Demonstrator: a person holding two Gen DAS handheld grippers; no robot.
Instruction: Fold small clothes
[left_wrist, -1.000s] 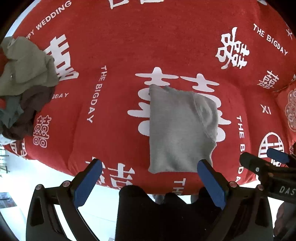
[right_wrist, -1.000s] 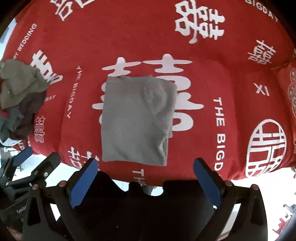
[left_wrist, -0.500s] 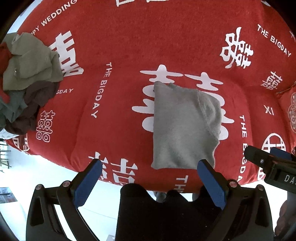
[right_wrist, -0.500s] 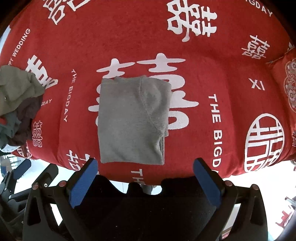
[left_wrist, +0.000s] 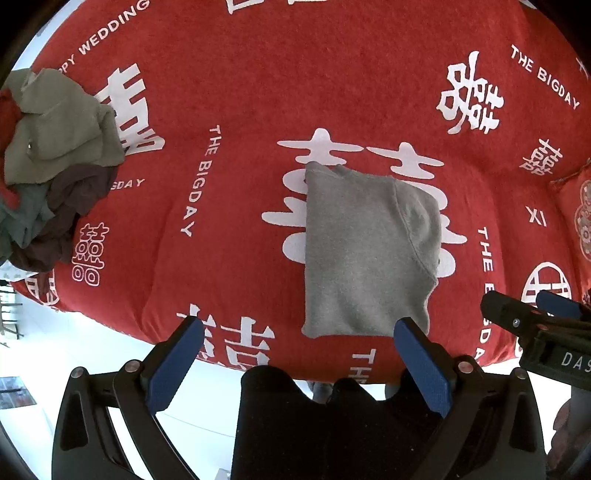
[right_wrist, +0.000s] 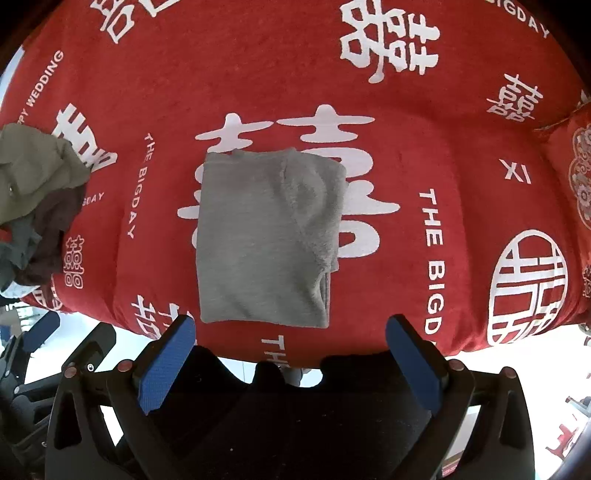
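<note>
Both tongs spread wide, nothing btwn the blue pads. Left tongs (left_wrist: 295, 363) hang over the near edge of the red printed blanket (left_wrist: 332, 74), not touching cloth; right pad's tip sits in front of the folded grey garment's (left_wrist: 365, 254) near right corner, contact unclear. Right tongs (right_wrist: 288, 360) likewise wide apart, empty, w/ the grey garment (right_wrist: 266, 236) ahead, roughly centred btwn the pads & apart from them. Garment lies flat as a neat rectangle on the blanket, close to its near edge, w/ a folded flap along its right side. Pile of unfolded clothes (left_wrist: 48, 162) (olive, brown, teal, red) sits well apart at far left. Right tongs also show at the right edge of the left view, beside the left ones.
</note>
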